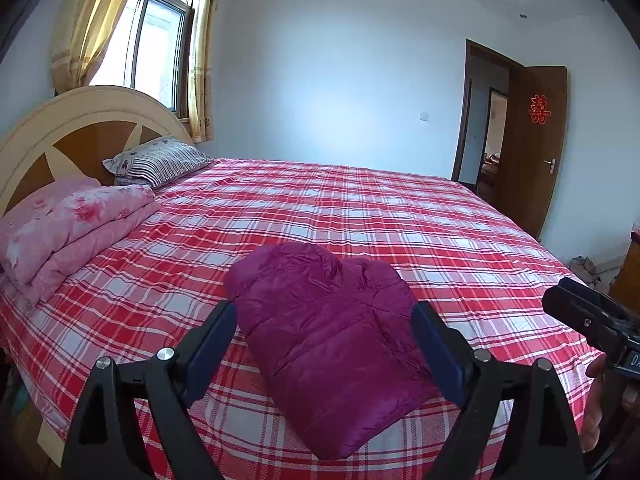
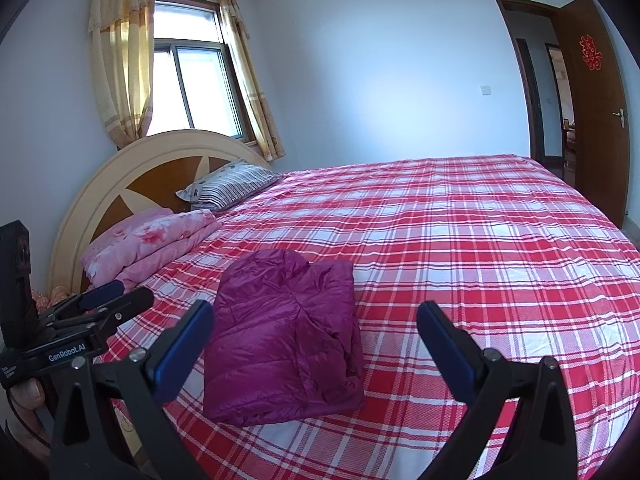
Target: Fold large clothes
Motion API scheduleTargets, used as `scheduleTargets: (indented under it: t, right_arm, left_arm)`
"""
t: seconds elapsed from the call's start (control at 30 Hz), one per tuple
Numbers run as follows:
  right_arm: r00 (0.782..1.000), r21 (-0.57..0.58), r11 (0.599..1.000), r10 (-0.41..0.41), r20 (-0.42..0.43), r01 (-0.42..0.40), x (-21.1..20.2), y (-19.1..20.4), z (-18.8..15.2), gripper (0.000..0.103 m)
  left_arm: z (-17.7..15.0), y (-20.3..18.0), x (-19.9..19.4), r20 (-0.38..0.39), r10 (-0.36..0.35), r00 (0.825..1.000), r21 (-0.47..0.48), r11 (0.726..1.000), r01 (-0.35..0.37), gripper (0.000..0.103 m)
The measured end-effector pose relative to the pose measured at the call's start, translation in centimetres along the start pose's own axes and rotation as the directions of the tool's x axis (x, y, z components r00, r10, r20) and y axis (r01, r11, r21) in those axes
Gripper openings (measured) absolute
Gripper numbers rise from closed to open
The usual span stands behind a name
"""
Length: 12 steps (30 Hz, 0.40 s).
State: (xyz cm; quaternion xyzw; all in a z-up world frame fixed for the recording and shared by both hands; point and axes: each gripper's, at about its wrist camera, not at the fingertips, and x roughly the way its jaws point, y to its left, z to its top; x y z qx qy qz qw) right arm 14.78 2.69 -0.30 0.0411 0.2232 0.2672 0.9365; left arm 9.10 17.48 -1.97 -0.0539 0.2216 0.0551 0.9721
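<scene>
A magenta quilted down jacket (image 1: 332, 344) (image 2: 284, 336) lies folded into a compact bundle on the red plaid bed (image 1: 400, 216) (image 2: 480, 264), near its front edge. My left gripper (image 1: 325, 308) hovers just in front of the bundle with its blue pads spread wide on either side, and they do not touch the cloth. It also shows side-on in the right wrist view, as the left gripper (image 2: 134, 294). My right gripper (image 2: 315, 308) is open and holds nothing. The jacket sits off its left finger. It shows at the right edge of the left wrist view, as the right gripper (image 1: 560, 292).
A folded pink floral quilt (image 1: 72, 224) (image 2: 148, 244) and a striped pillow (image 1: 160, 162) (image 2: 232, 186) lie against the rounded headboard (image 1: 60, 120). A curtained window (image 2: 192, 84) is behind it. A brown door (image 1: 532, 148) stands open at the far right, past a wooden cabinet (image 1: 628, 276).
</scene>
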Motion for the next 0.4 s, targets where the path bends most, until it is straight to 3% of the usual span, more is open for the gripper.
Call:
scheduleTargets:
  t: [0.4]
  right_arm:
    - [0.999,0.005,1.0,-0.007,-0.031,0.007,0.71,-0.16,-0.77,0.103]
  left_arm:
    - [-0.53,0.36,0.84,-0.005,-0.019,1.0,0.005,1.0,0.019,0.09]
